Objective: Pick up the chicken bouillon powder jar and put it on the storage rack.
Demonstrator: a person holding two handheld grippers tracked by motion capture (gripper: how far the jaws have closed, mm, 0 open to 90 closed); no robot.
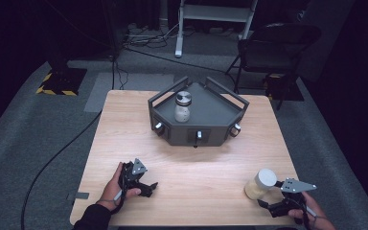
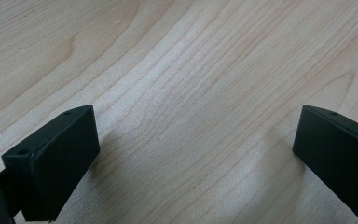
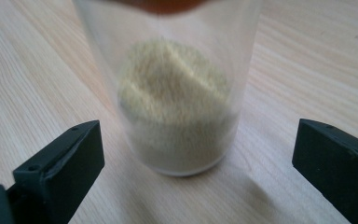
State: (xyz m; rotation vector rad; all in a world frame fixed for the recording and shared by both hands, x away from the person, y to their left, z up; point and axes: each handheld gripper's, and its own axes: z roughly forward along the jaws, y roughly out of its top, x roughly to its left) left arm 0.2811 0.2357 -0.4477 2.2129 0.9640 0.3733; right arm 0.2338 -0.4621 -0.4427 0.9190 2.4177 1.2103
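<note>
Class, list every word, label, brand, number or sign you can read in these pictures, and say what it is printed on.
None can be read.
Jar by the right gripper: no label shows.
Jar on the grey tray: no readable print.
Yellow and black striped floor plate: stripes, no words.

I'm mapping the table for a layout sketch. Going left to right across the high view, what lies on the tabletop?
Left gripper → shaker with a metal cap in the grey tray → jar of pale powder → right gripper.
</note>
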